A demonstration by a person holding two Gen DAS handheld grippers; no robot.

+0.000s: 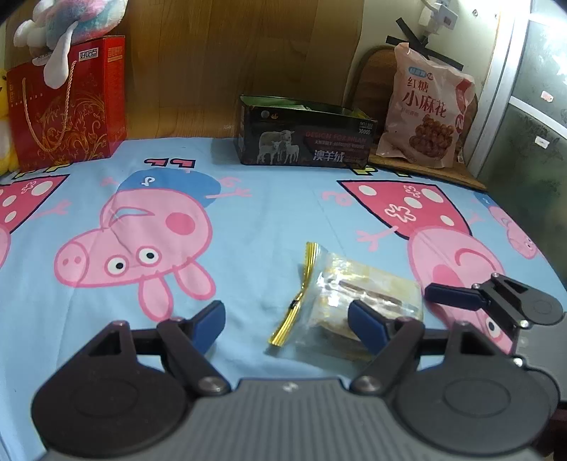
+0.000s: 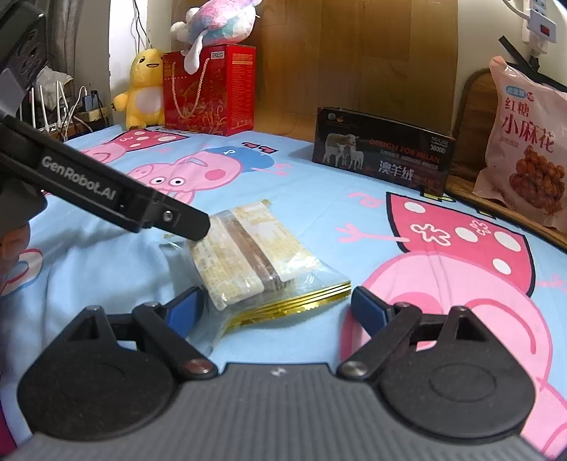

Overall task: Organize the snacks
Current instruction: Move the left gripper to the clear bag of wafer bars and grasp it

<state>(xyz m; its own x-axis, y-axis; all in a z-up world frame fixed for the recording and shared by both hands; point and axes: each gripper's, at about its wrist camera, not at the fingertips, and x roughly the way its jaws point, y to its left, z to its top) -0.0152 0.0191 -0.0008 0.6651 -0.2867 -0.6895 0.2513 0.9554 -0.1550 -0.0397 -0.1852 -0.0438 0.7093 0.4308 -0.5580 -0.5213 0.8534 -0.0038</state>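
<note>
Blue cotton printed with pink cartoon pigs is stretching under both of your tools: a bed sheet (image 1: 269,212), and everything is sitting on the bed. Your left gripper (image 1: 287,321) is hovering low with its fingers spread wide and gripping nothing; the clear snack packet (image 1: 354,301), edged in gold stripes, is lying flat on the sheet between them, its right part tucked behind the right finger. Your right gripper (image 2: 276,308) is likewise standing released, fingers parted on either side of the packet's gold-striped end, not pinching it.

Behind the sheet, a wooden headboard (image 1: 230,64) is rising against a pale wall. A black open-topped box (image 1: 304,142) with sheep on its side is sitting at the far edge of the bed. Just beside it, a pink bag of twisted dough snacks (image 1: 421,113) is leaning upright on a wooden board. At the far left, a red gift bag (image 1: 67,106) is carrying a pastel plush toy (image 1: 67,25) on top, and in the right wrist view a yellow plush (image 2: 141,92) is standing just beside that bag.
</note>
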